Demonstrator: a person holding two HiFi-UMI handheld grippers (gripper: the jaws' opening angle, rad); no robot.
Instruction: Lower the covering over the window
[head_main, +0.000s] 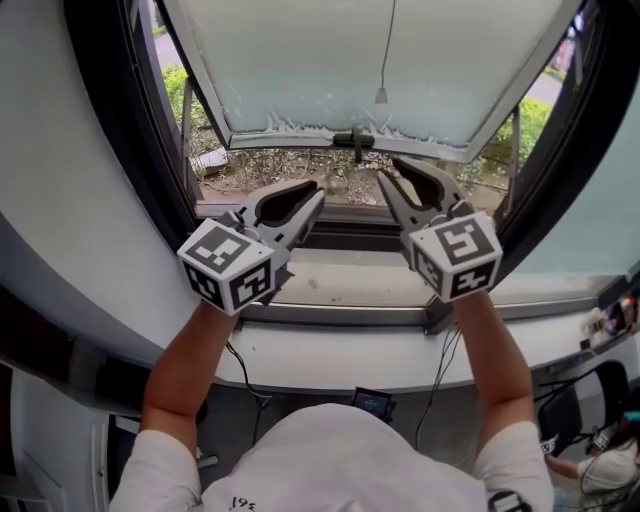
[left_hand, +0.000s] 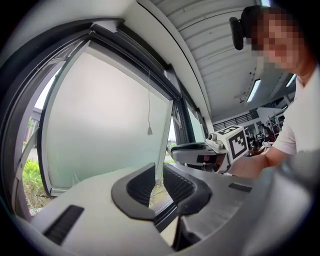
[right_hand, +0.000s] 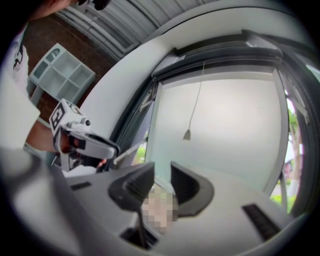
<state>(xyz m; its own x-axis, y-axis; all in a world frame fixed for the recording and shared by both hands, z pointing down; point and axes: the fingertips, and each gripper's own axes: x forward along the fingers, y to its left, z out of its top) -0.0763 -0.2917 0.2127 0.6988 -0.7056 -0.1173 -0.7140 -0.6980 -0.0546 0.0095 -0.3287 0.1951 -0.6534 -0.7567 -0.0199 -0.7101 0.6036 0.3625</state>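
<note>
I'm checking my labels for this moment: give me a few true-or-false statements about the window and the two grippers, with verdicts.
1. The left gripper and the right gripper both have nothing between their tongs. True.
2. The right gripper is clamped on the cord. False: the pull cord hangs free in front of the frosted sash, apart from both grippers.
3. The frosted sash is tilted open, with bushes showing outside. True.
4. The left tongs gape wider than the right. False: the left ones stand closer together.
</note>
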